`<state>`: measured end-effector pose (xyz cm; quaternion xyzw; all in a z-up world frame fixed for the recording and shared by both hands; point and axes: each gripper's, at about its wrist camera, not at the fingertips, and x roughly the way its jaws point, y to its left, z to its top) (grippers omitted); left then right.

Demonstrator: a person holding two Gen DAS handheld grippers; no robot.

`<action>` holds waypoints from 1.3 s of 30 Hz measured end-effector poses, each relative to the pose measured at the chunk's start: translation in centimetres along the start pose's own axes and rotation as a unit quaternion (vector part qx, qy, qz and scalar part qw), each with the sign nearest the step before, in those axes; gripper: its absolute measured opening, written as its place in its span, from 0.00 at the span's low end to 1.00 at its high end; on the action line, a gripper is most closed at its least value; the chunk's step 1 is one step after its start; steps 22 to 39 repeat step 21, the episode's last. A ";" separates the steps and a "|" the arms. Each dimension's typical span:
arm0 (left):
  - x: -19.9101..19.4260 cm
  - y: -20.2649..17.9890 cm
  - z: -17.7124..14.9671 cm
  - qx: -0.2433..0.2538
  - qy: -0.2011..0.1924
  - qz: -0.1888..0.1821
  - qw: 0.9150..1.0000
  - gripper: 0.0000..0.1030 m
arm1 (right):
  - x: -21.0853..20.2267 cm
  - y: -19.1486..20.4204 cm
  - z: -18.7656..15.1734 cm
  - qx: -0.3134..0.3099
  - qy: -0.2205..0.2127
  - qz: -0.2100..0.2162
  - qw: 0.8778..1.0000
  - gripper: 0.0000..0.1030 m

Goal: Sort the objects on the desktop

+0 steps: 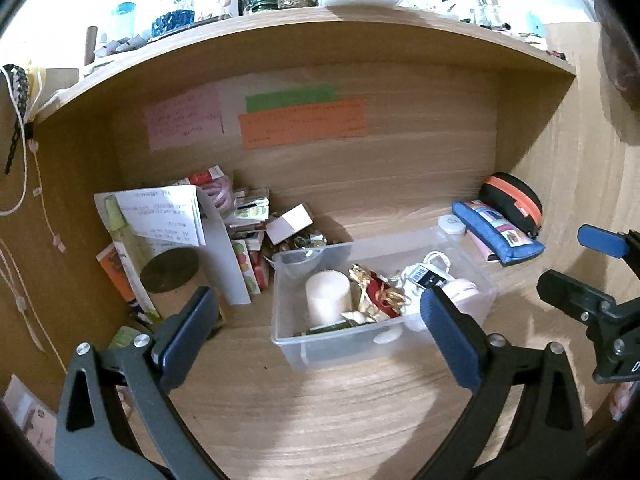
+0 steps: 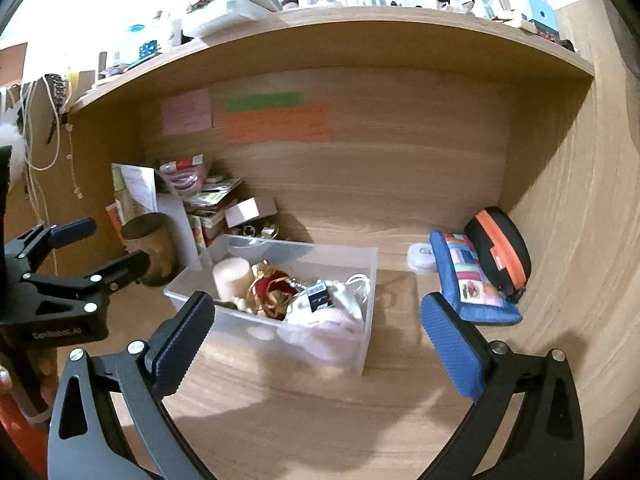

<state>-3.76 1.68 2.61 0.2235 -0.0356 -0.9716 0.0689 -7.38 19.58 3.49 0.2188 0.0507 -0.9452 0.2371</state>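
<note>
A clear plastic bin (image 1: 288, 344) stands on the wooden desk and holds a white candle (image 1: 328, 296), a gold and red ornament (image 1: 376, 292), a white cable bundle (image 1: 426, 276) and something pink. My left gripper (image 1: 320, 324) hangs open just in front of the bin, nothing between its fingers. The right gripper (image 2: 318, 332) is open too, in front of the same bin (image 2: 360, 264), and empty. Each gripper shows in the other's view: the right one (image 1: 580, 260) at the right edge, the left one (image 2: 104, 246) at the left edge.
A blue pencil case (image 2: 472, 276), a black and orange zip pouch (image 2: 500, 252) and a white round tin (image 2: 422, 258) lie at the back right. Papers, small boxes and a dark-lidded cylinder (image 1: 170, 270) crowd the back left. A cluttered shelf (image 1: 360, 28) runs overhead.
</note>
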 end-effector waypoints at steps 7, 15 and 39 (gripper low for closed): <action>-0.1 -0.7 -1.3 -0.009 0.013 -0.023 1.000 0.99 | -1.0 -0.4 -1.2 0.015 0.002 -0.004 1.000 1.00; 1.2 -1.1 -1.8 -0.011 0.031 -0.035 0.999 0.99 | -0.8 -0.2 -1.6 0.006 0.005 -0.011 1.000 1.00; 1.5 -0.9 -1.7 -0.021 0.031 -0.044 0.998 0.99 | 0.2 -0.6 -1.9 0.011 0.015 -0.006 1.000 1.00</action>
